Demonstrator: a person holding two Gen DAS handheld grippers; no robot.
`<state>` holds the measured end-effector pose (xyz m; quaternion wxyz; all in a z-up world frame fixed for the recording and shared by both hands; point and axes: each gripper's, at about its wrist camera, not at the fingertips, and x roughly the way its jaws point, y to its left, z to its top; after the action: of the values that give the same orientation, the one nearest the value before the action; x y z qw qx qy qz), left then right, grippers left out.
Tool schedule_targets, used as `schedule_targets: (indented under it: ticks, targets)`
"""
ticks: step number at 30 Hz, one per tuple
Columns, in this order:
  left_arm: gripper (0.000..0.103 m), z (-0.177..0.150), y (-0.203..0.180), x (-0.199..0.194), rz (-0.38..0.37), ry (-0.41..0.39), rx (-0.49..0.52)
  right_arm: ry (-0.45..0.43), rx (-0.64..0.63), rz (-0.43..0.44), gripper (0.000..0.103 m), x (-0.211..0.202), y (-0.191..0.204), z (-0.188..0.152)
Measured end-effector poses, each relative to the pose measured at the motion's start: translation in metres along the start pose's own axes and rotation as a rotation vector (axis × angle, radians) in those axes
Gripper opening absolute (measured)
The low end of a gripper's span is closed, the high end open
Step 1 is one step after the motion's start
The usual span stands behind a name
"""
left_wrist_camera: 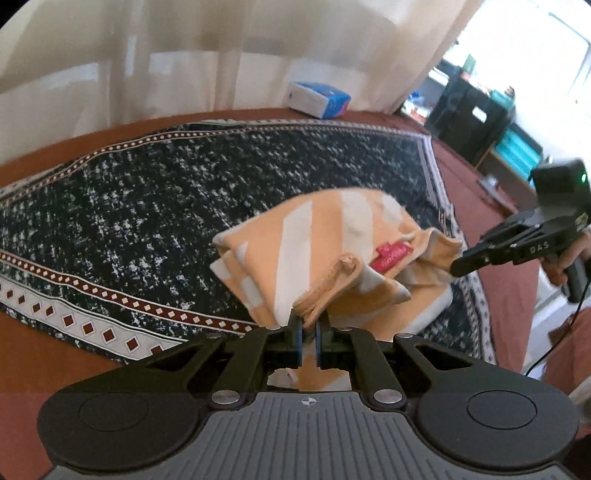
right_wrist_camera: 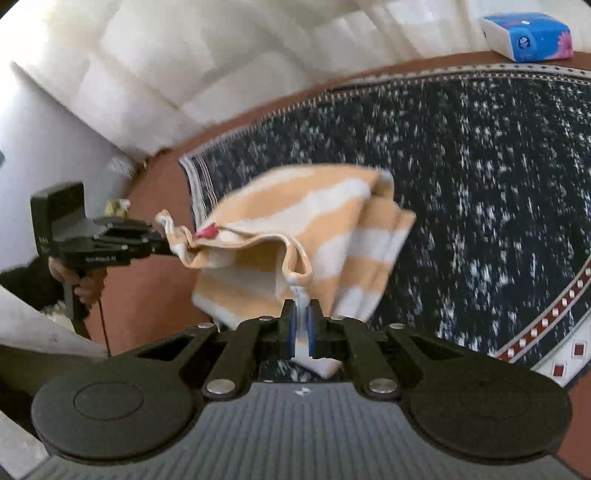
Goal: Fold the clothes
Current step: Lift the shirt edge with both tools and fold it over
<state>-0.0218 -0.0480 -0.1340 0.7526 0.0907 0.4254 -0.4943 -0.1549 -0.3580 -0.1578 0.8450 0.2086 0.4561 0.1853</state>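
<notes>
An orange-and-white striped garment (left_wrist_camera: pixel 317 240) hangs lifted above a dark speckled cloth (left_wrist_camera: pixel 147 206) with a diamond-patterned border, which covers a reddish-brown table (left_wrist_camera: pixel 491 206). The left gripper (left_wrist_camera: pixel 309 325) is clamped on a rolled hem of the garment, its blue-padded fingers pressed close with fabric bunched between them. In the right wrist view the right gripper (right_wrist_camera: pixel 302 314) likewise pinches a white-and-orange edge of the same garment, jaws nearly together around the fabric. Each gripper shows in the other's camera: the right one, held by a hand (left_wrist_camera: pixel 565 262), carries the letters "DAS" on its black body and a green light on top; the left one bears small pale lettering along its side, too blurred to read surely. A red sewn label (left_wrist_camera: pixel 393 256) sits near the garment's opening, its writing illegible. At the table's far edge, by sheer cream curtains (left_wrist_camera: pixel 184 55), lies a blue-and-white tissue pack (right_wrist_camera: pixel 528 35) with a round logo and a pink flower print. Dark shelving (left_wrist_camera: pixel 476 110) stands by a bright window.
</notes>
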Motion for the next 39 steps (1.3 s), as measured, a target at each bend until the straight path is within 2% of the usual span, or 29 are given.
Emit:
schedule_targets:
  ticks: [1,2,6,8,10,12,14,15,16,18,23,28,29,30,31,32,33,35,37,39]
  targets:
    - [0.012,-0.002,-0.001,0.002,0.004,0.006,0.003,0.011,-0.016,-0.012,0.007,0.001,0.002,-0.001]
    - [0.028,-0.004,-0.002,0.005,0.011,0.014,0.003,0.022,-0.032,-0.024,0.007,0.002,0.004,-0.003]
    - [0.031,-0.016,-0.011,0.007,0.041,0.076,0.036,0.063,-0.087,-0.058,0.007,0.006,0.01,-0.011]
    - [0.033,-0.021,-0.012,0.001,0.044,0.09,0.012,0.078,-0.103,-0.068,0.007,0.007,0.012,-0.015]
    - [0.035,-0.023,-0.01,-0.011,0.054,0.068,-0.044,0.063,-0.084,-0.073,0.01,0.002,0.012,-0.018]
    - [0.042,-0.02,-0.011,-0.023,0.076,0.019,-0.085,0.006,-0.041,-0.09,0.011,-0.008,0.012,-0.017]
    - [0.047,-0.014,-0.018,-0.026,0.094,-0.022,-0.066,-0.064,-0.021,-0.113,0.021,-0.019,0.018,-0.013]
    - [0.05,-0.012,-0.023,-0.023,0.104,-0.031,-0.037,-0.085,-0.032,-0.123,0.031,-0.021,0.021,-0.011]
    - [0.05,-0.01,-0.029,-0.019,0.118,-0.038,-0.007,-0.101,-0.047,-0.135,0.04,-0.022,0.025,-0.01]
    - [0.051,-0.009,-0.041,-0.006,0.157,-0.041,0.056,-0.095,-0.081,-0.166,0.049,-0.013,0.031,-0.008]
    - [0.051,-0.009,-0.064,0.022,0.247,-0.028,0.156,-0.099,-0.097,-0.259,0.049,0.012,0.038,-0.013]
    - [0.051,-0.008,-0.071,0.04,0.308,-0.003,0.185,-0.113,-0.084,-0.308,0.048,0.02,0.043,-0.017]
    - [0.046,-0.008,-0.072,0.043,0.319,0.002,0.19,-0.112,-0.077,-0.315,0.048,0.022,0.042,-0.016]
    - [0.015,-0.007,-0.073,0.047,0.33,0.007,0.194,-0.11,-0.072,-0.324,0.046,0.024,0.041,-0.015]
    - [0.0,-0.007,-0.073,0.047,0.342,-0.001,0.186,-0.108,-0.08,-0.335,0.029,0.026,0.042,-0.013]
    - [0.0,-0.005,-0.072,0.041,0.354,-0.028,0.159,-0.106,-0.104,-0.35,0.013,0.026,0.044,-0.011]
    - [0.0,-0.003,-0.071,0.033,0.367,-0.062,0.133,-0.104,-0.129,-0.365,0.005,0.026,0.047,-0.009]
    - [0.0,-0.003,-0.071,0.013,0.389,-0.132,0.097,-0.121,-0.278,-0.421,0.005,0.017,0.061,-0.011]
    - [0.0,-0.009,-0.07,0.015,0.391,-0.115,0.109,-0.148,-0.47,-0.486,0.005,0.004,0.08,-0.016]
    - [0.0,-0.015,-0.07,0.016,0.392,-0.097,0.12,-0.106,-0.652,-0.502,0.005,0.005,0.089,-0.025]
